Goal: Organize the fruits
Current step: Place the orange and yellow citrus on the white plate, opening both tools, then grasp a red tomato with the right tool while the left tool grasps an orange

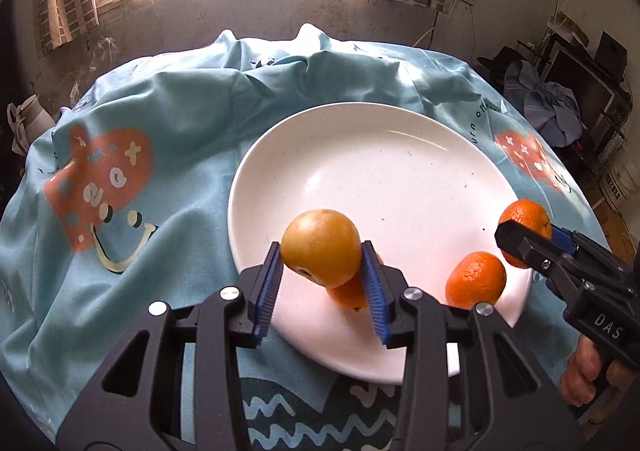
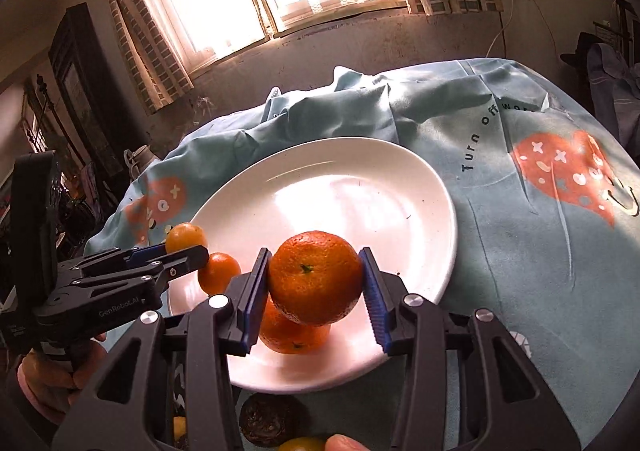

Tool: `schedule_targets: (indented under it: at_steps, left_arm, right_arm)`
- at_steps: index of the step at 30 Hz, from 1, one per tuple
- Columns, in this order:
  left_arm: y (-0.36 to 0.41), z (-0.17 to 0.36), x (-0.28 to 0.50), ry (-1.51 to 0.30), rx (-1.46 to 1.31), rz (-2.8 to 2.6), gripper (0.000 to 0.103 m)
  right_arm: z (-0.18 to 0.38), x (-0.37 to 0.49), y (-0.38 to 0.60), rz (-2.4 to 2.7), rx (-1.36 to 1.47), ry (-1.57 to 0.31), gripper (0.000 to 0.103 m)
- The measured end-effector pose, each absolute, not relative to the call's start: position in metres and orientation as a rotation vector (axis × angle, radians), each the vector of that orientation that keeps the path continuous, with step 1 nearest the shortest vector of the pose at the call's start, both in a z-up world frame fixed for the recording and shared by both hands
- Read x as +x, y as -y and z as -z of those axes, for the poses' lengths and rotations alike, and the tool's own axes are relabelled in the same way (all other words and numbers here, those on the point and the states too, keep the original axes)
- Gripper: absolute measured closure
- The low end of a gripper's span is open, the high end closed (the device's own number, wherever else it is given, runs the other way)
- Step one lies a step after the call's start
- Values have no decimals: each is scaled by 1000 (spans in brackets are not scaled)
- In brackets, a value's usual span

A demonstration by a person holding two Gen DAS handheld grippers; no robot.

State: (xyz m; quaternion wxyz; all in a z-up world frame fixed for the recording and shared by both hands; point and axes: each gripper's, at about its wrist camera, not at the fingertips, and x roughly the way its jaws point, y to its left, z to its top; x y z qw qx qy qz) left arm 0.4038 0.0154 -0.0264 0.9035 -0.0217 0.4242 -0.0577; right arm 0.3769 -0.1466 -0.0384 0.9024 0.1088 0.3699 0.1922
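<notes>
A white plate (image 1: 380, 155) (image 2: 320, 179) sits on the blue tablecloth. My left gripper (image 1: 320, 251) (image 2: 188, 245) holds a yellow-brown fruit (image 1: 320, 247) (image 2: 186, 237) between its blue pads, just above the plate's near rim. My right gripper (image 2: 315, 275) (image 1: 528, 231) is shut on a mandarin (image 2: 316, 277) (image 1: 526, 219) over the plate's near right side. Two more mandarins lie on the plate: one (image 1: 476, 279) (image 2: 294, 335) under the right gripper, the other (image 1: 348, 293) (image 2: 218, 271) partly hidden under the left one.
The blue tablecloth (image 1: 168, 111) with red heart prints is bunched into folds behind the plate. Near the table's front edge lie a dark wrinkled fruit (image 2: 266, 423) and a yellow one (image 2: 302, 445). A person's hand (image 1: 580, 379) grips the right handle. Furniture and clutter stand at the right.
</notes>
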Motion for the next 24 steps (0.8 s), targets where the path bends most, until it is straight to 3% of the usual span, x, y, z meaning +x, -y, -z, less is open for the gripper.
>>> schedule_targets:
  at_steps: [2,3,12,18,24]
  left_arm:
    - [-18,24,404,-877,-44,101,28]
    - [-19,21,400,-864,-47,99,25]
    - [-32,-7,285,-775,-1,105,7]
    - [-42,25,208,-782,-1,177,6]
    - [-41,42,183,-799,14,172,6]
  right_arm:
    - [41,375,144,-407,230,-763,31]
    - [39,372,145,-402,237,-761,30]
    - [-3,289,153,-423,157,-671,29]
    - [28,235,134,-480,-10,-801,30]
    - [49,211,123,-506,-122,-883,30]
